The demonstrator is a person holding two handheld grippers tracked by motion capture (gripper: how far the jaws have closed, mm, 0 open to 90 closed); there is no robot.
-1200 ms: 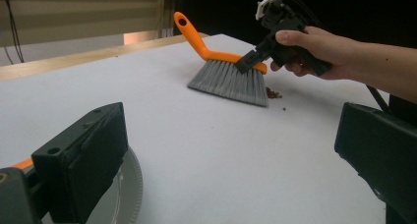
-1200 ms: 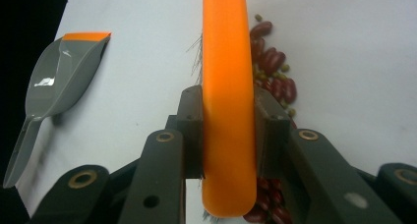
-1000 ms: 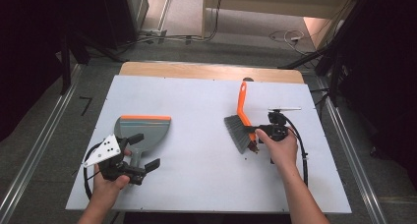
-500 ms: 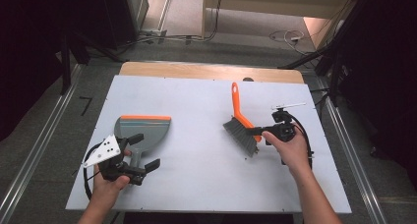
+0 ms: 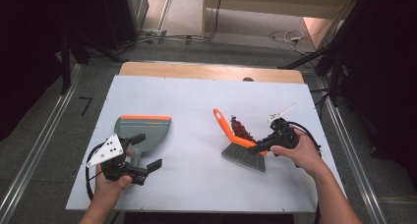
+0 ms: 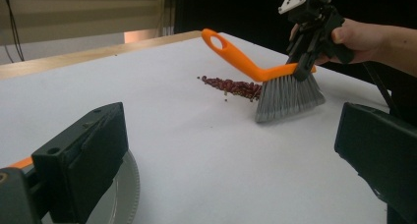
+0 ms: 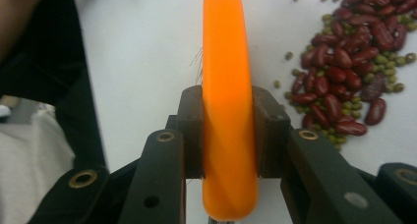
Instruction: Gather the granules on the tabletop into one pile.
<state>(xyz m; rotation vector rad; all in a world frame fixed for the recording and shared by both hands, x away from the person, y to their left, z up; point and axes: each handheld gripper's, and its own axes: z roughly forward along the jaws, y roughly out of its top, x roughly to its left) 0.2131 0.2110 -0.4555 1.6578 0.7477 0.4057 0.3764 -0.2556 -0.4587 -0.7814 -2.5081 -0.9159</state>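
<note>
Brush [image 5: 242,146] swung beside beans [image 5: 241,128], in right claw [image 5: 259,146]

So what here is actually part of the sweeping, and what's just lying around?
Part of the job:
- brush, clamped in the right gripper
- pile of beans beside the bristles
- dustpan, by the left gripper, whose fingers stand open
- white table

Just lying about:
- cables on the floor behind the table
- metal rails along the floor

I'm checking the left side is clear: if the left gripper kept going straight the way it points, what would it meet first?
Probably the brush: past the open left gripper lies bare table, then the bristles, with the beans just behind. Depth is hard to judge.
</note>
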